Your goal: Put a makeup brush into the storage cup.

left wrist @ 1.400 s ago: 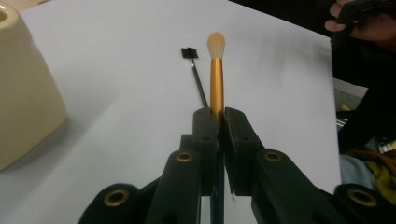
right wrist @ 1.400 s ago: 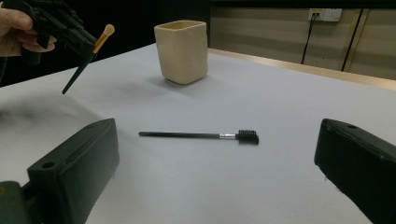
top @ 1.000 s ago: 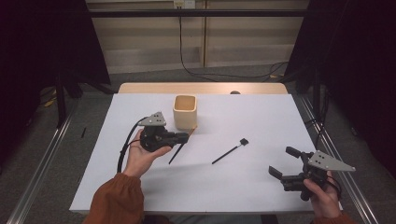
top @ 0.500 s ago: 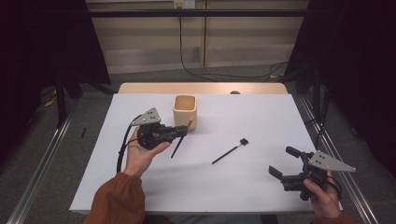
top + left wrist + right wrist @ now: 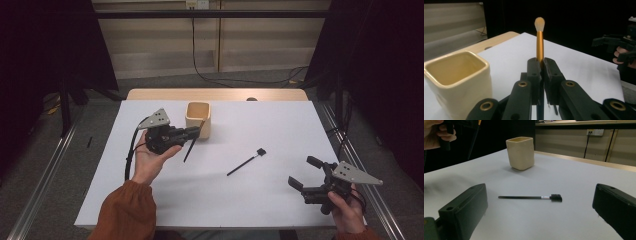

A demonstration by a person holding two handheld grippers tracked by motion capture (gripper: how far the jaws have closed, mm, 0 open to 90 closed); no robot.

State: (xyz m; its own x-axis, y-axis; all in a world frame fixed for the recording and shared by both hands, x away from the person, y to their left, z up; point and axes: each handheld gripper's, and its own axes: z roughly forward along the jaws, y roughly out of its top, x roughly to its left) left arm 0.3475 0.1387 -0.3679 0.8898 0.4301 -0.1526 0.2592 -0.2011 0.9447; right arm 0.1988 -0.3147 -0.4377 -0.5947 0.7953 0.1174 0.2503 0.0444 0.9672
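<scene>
- The left gripper (image 5: 540, 65) has its fingers (image 5: 534, 75) pressed tight on a makeup brush (image 5: 539, 41), pinching it on the gold part of its handle
- The soft pale tip of the brush points up past the fingers, and the dark end of the handle hangs down under them
- In the high view the left gripper (image 5: 192, 131) is up in the air, just beside the cream cup (image 5: 198, 120), and the brush (image 5: 190, 147) slants down toward the bench (image 5: 150, 200)
- My guess is that the brush goes into the cup, since the cup (image 5: 459, 82) is open, looks empty and sits right next to the fingers
- To do that well, keep the grip firm, bring the low end over the middle of the cup, then lower it slowly so the cup does not tip
- The right gripper (image 5: 305, 175) has its fingers (image 5: 464, 207) spread wide and holds nothing
- A thin black brush (image 5: 530, 197) lies flat on the bench in front of those open fingers, near them but not touching
- That little brush (image 5: 246, 161) is well apart from the cup
</scene>
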